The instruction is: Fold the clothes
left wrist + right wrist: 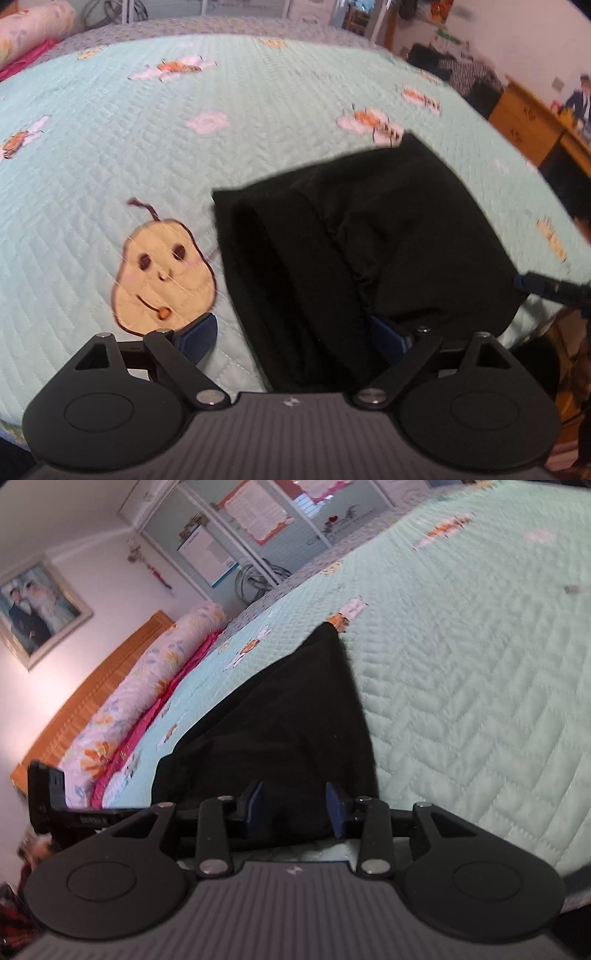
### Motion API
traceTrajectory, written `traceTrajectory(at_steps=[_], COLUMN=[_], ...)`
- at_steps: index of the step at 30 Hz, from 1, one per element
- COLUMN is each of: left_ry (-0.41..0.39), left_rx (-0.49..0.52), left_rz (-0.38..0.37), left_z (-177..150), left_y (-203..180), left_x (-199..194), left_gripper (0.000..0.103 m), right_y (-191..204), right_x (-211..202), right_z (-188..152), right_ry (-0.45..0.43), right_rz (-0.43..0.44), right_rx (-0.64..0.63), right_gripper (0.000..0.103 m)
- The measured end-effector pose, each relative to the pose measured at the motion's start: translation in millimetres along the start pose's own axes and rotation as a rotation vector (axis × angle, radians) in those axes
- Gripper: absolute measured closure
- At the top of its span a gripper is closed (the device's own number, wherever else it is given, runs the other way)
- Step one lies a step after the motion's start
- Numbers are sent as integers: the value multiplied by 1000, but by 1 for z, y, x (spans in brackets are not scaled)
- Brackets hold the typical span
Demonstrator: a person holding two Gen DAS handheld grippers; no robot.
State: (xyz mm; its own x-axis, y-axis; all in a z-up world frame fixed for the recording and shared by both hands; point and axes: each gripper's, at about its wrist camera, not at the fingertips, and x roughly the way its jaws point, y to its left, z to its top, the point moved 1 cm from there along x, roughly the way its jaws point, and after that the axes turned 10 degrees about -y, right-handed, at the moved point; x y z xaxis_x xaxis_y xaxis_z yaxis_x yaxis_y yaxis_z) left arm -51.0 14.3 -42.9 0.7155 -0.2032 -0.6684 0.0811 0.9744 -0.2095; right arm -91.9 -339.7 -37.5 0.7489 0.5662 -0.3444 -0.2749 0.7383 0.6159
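Left wrist view: pear-face patch (pixel 162 273) on mint quilted bedspread (pixel 110 147), left of the black garment (pixel 369 240). Left gripper (pixel 295 341) had its fingers spread wide, garment's near edge lying between them, right pad partly under the cloth. Right wrist view: floral bolster (pixel 147 686) along the wooden headboard (pixel 96 686) at left; garment on the bed, running up to a point. Right gripper (pixel 295 808) was parted, cloth between its pads, not pinched.

Mint quilted bed (pixel 110 147); black garment (pixel 388 229) on it.
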Motion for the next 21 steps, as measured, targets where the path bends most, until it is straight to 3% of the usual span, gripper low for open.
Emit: traceTrajectory(at_steps=[4,7,11,14,21], left_ry=[-11,-18,7,7,-7], left_rx=[-105,-184,-270,-266,-213], left_rz=[40,70,125,123,120], left_z=[6,11,15,18,22], left_y=[19,33,49,46,31], left_x=[-4,-7,0,2,0], left_gripper=[13,13,14,14,13], right_y=[0,-10,-30,-40,3], right_x=[-7,-13,-5,2,14], right_z=[11,22,36,41,42], right_ry=[-33,-85,-72,-47,-25], right_rz=[19,34,13,-17,14], right_rx=[12,70,120,166,-22], right_gripper=[45,39,38,38,37])
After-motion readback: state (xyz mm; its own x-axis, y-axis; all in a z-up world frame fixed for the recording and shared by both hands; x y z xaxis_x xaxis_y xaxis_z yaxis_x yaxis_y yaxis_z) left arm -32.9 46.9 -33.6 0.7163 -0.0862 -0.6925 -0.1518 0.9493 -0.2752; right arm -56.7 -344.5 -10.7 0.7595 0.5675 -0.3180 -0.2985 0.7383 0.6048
